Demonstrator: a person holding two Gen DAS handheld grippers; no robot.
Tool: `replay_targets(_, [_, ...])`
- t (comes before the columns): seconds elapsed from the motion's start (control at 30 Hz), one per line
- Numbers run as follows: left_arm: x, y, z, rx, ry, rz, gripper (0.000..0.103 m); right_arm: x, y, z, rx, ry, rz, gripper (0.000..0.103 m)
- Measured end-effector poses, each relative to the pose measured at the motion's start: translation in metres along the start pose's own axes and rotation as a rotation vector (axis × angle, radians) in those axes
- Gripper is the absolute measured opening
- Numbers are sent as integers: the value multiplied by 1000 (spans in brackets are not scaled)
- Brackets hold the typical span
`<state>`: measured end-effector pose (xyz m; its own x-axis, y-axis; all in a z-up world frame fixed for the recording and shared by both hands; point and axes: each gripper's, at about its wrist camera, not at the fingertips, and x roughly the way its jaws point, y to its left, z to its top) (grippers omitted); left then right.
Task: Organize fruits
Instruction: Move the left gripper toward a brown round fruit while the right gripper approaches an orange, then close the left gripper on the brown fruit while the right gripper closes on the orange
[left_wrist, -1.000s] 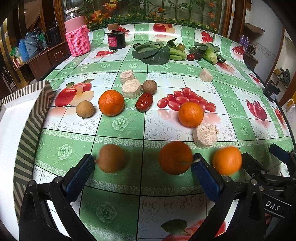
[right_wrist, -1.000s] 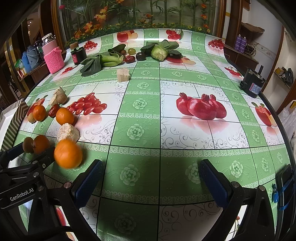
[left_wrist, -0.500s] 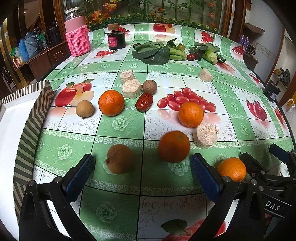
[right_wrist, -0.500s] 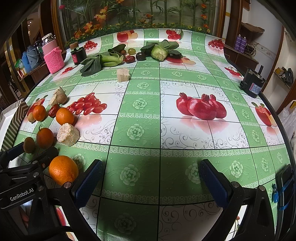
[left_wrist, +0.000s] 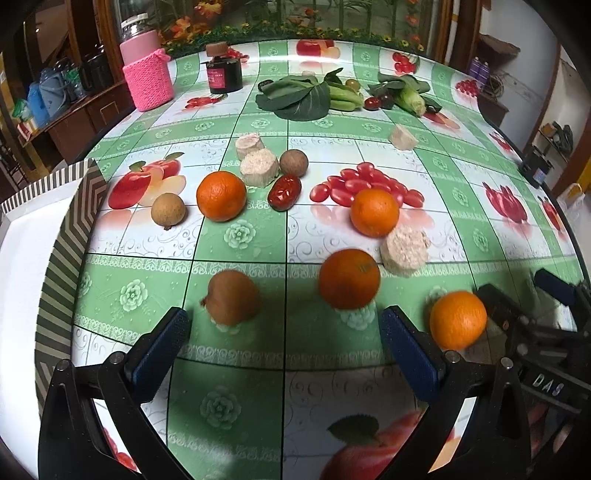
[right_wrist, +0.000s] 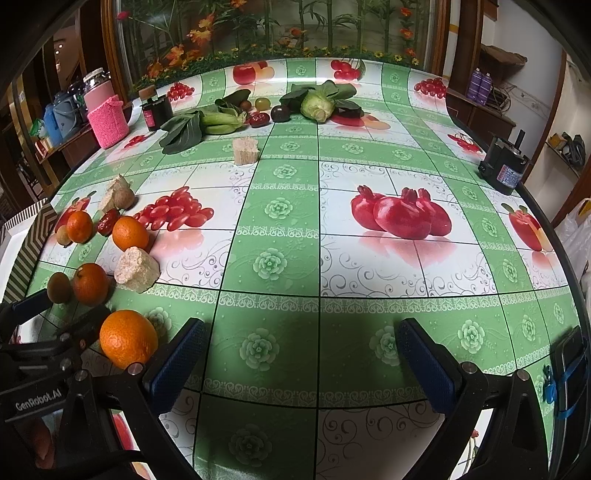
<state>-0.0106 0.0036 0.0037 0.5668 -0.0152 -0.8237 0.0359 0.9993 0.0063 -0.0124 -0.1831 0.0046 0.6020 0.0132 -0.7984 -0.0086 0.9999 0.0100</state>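
My left claw (left_wrist: 282, 334) gapes wide, empty, near a brown fruit (left_wrist: 232, 297) and orange (left_wrist: 349, 278). Right claw (right_wrist: 301, 349) wide too, over bare worktop (right_wrist: 280, 206).

Even indoor light; the glossy desk (right_wrist: 332, 258) mirrors its prints. Dark shadows pool near each claw. Fisheye bends the edges; the near orange (left_wrist: 349, 278) is slightly blurred.

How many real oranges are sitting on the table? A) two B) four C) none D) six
B: the left wrist view shows four oranges, one far left, one by the printed red fruits, one in the middle and one nearest the right gripper, all resting on the tablecloth.
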Motion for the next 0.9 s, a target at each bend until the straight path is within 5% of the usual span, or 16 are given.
replay_targets(0.27, [-32,10,-3,5,-87,-19,103,-34,2,3,4,-95,73,103])
replay_targets(0.7, [-50,33,-12,-6,-109,-54,103,-55,15,-3,-43,-101,142,102])
replay_targets(0.9, [-54,36,-12,-10,-121,-65,103,-58,25,-7,-102,-98,159,89])
